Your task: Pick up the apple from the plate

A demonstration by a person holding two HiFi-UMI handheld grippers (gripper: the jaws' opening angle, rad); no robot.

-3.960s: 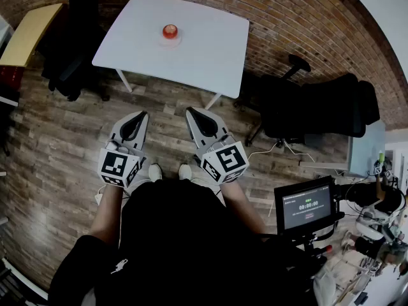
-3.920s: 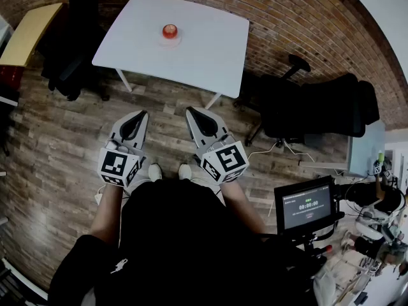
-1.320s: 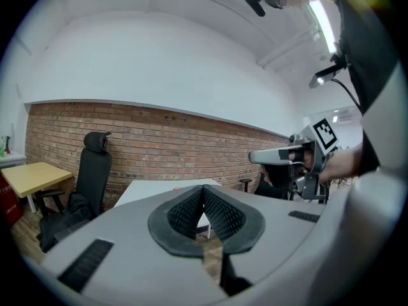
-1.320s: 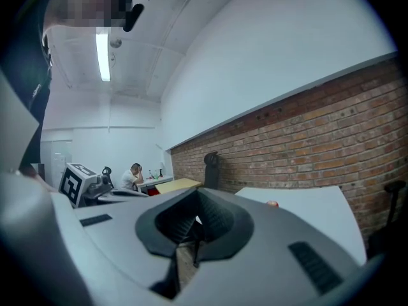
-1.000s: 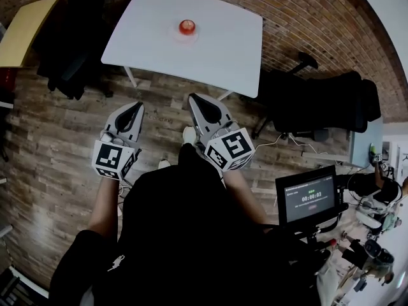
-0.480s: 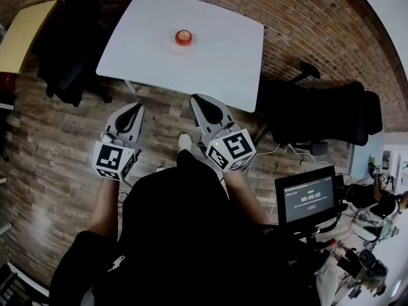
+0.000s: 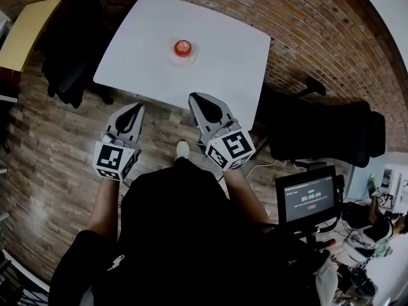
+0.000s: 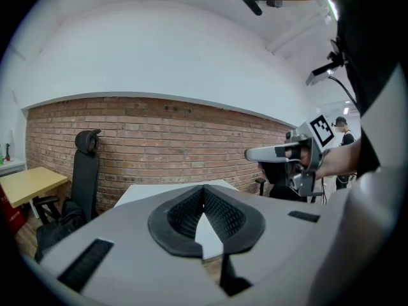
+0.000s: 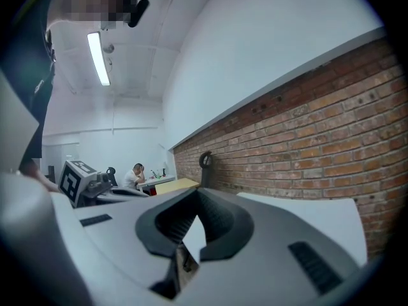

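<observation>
Both pairs of jaws are closed, their dark ribbed pads meeting at the tips with only the hollow behind them, and neither has hold of anything. The left gripper [image 7: 136,107] and the right gripper [image 7: 196,99] are held side by side in front of the person's body. Both point toward the white surface [image 7: 223,50], and each carries its marker cube at the rear. In the head view the tip of the right gripper lies just at the near edge of that surface, while the left one lies a little short of it, over the wooden floor [image 7: 51,139].

The apple [image 7: 183,46] is red and sits on a small white plate [image 7: 183,59] near the middle of the surface. It is well apart from both grippers and touched by neither.

One shoe [image 7: 182,148] of the person shows between the two grippers. A brick wall [image 7: 306,37] runs behind the surface. A black office chair [image 7: 319,129] stands to the right of it, and another dark chair [image 7: 73,50] to the left, beside a yellow desk [image 7: 29,34]. A small screen [image 7: 309,199] glows at the person's right.
</observation>
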